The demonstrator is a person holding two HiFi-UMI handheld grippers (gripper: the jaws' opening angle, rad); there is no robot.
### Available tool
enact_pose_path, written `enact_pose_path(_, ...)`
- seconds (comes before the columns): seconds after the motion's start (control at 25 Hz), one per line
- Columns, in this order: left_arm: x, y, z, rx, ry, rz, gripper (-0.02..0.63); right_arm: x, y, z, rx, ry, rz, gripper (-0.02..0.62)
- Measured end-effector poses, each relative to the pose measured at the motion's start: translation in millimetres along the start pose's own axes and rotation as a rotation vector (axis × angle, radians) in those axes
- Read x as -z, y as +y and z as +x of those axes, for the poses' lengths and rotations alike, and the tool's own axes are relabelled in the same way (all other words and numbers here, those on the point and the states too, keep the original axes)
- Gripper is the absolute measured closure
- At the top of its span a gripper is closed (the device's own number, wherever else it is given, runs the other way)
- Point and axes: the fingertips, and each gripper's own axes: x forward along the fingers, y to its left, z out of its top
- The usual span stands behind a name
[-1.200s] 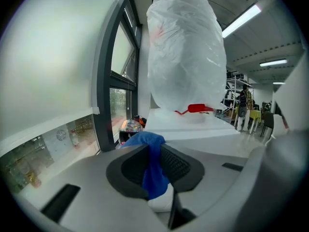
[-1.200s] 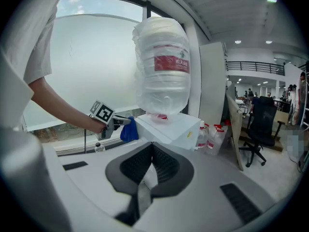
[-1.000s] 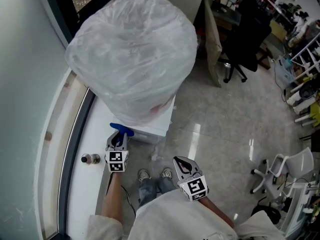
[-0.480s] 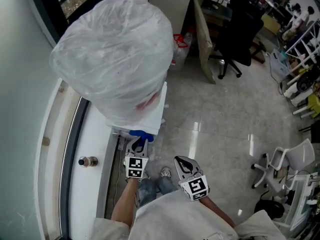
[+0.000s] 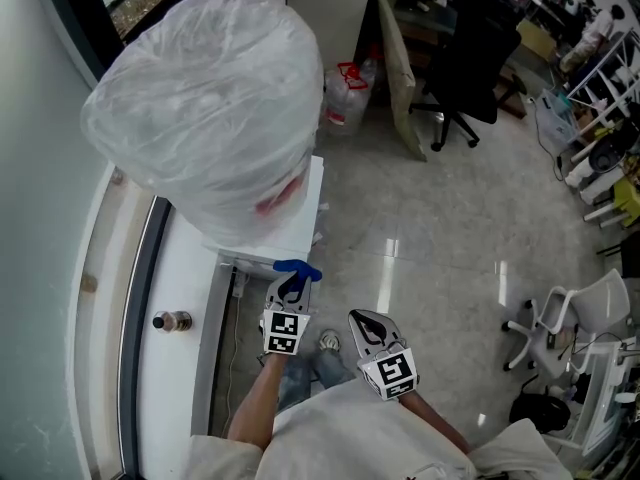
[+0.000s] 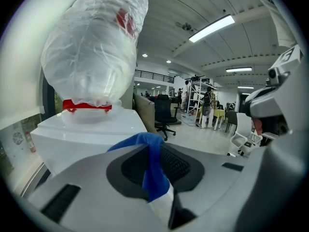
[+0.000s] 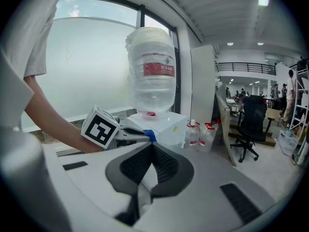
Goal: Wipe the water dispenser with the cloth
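The white water dispenser [image 5: 290, 223] stands by the window wall, topped by a big water bottle [image 5: 205, 108] wrapped in clear plastic. My left gripper [image 5: 293, 280] is shut on a blue cloth [image 5: 298, 268] and holds it at the dispenser's near front corner. In the left gripper view the cloth [image 6: 153, 168] hangs between the jaws, with the dispenser top [image 6: 91, 127] just ahead. My right gripper [image 5: 364, 322] hangs shut and empty to the right, away from the dispenser. In the right gripper view the dispenser [image 7: 161, 127], bottle [image 7: 151, 71] and left gripper [image 7: 145, 135] all show.
A white window ledge [image 5: 180, 368] runs along the left with a small bottle [image 5: 172, 320] on it. Bagged bottles [image 5: 345, 98], a leaning board [image 5: 398, 63] and a black office chair [image 5: 470, 58] stand behind the dispenser. A white chair [image 5: 585, 333] is at the right.
My left gripper has carried the blue cloth rightward from the dispenser's left side to its front right corner. The right gripper has stayed put.
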Motion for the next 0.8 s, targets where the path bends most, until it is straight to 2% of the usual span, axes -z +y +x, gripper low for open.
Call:
enact_pose_path(0.16, -1, 6, -13, -0.004, -0.01, 0.02, 0.528, -1, 4, 2, -0.008, -0.001, -0.004, 0.58)
enact_pose_path(0.28, -1, 25, -32, -0.049, -0.021, 0.011, 0.529, -4, 7, 6, -0.02, -0.001, -0.01, 0.58)
enact_pose_path(0.6, 25, 125, -93, -0.265, -0.008, -0.075, 0.528, -11, 23, 22, -0.057, 0.004, -0.026, 0.58)
enact_pose_path(0.8, 37, 192, -112, -0.382, 0.006, -0.117, 0.528, -13, 25, 27, -0.057, 0.017, -0.037, 0.58)
